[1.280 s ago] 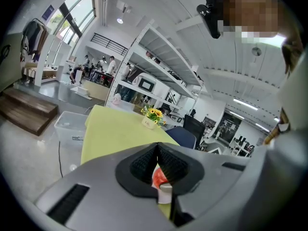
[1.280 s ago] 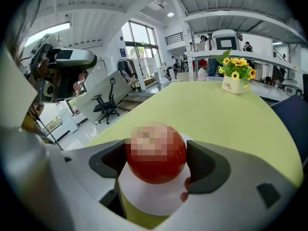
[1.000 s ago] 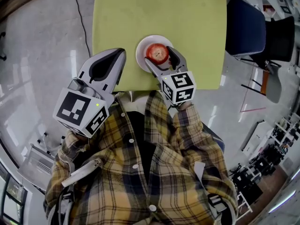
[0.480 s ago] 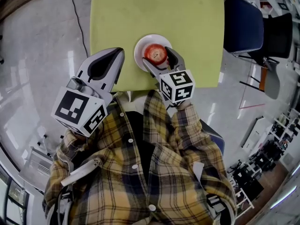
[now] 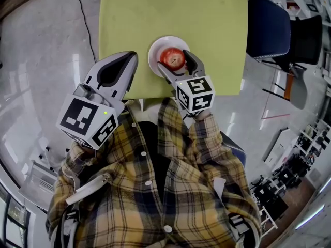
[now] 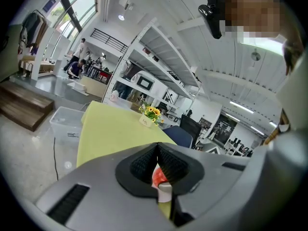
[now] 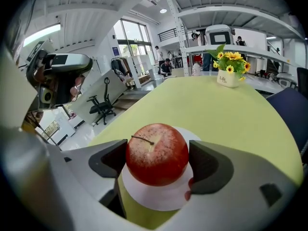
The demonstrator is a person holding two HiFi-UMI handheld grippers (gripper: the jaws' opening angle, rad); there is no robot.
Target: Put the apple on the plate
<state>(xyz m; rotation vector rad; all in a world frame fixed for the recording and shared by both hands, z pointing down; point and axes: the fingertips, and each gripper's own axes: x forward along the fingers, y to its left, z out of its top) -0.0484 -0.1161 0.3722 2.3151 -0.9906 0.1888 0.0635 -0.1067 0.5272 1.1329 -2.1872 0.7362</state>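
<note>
A red apple (image 5: 172, 58) (image 7: 157, 153) rests on a white plate (image 5: 155, 53) (image 7: 159, 196) near the front edge of the yellow-green table (image 5: 170, 9). My right gripper (image 5: 176, 65) (image 7: 158, 160) is open with one finger on each side of the apple. Its left pad is against the apple's skin and the right pad stands a little off it. My left gripper (image 5: 128, 57) (image 6: 158, 148) hangs shut and empty beside the table's front left corner, to the left of the plate. A sliver of the apple (image 6: 158, 176) shows past its closed tips.
A small pot of yellow flowers (image 7: 228, 76) (image 6: 148, 115) stands at the table's far end. A dark blue chair (image 5: 266, 27) is at the right side. A black cable (image 5: 85, 14) runs over the glossy floor at left, where a clear plastic box (image 6: 67, 124) also sits.
</note>
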